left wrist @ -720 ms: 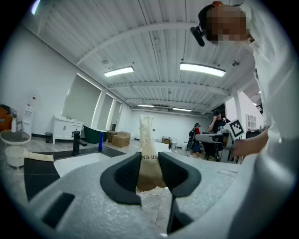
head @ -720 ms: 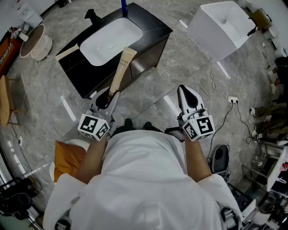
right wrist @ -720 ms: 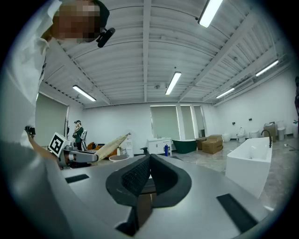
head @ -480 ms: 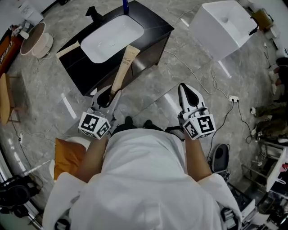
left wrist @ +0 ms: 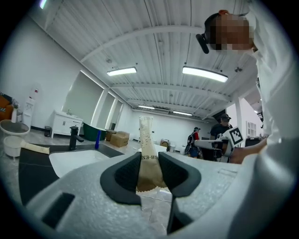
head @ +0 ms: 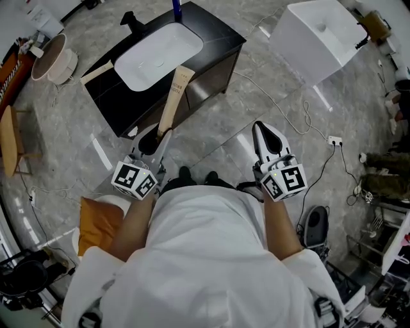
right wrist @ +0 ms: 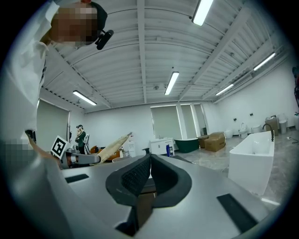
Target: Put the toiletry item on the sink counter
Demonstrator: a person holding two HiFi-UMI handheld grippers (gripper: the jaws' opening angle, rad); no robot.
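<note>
My left gripper (head: 157, 136) is shut on the crimped end of a tan toiletry tube (head: 175, 99), which points up and away toward the black sink counter (head: 221, 40). In the left gripper view the tube (left wrist: 147, 154) stands upright between the dark pads (left wrist: 128, 175). The counter holds a white basin (head: 158, 56) with a black tap (head: 132, 23) behind it. My right gripper (head: 267, 136) hangs at the right, shut, with nothing between its pads (right wrist: 138, 175). The tube shows in the right gripper view as a slanted tan strip (right wrist: 114, 146).
A white freestanding tub (head: 317, 38) stands at the upper right, cables (head: 301, 122) trail over the grey floor. A round beige basin (head: 54, 61) sits at the upper left. A blue bottle (head: 175, 9) stands behind the basin. A flat tan item (head: 96, 74) lies on the counter's left end.
</note>
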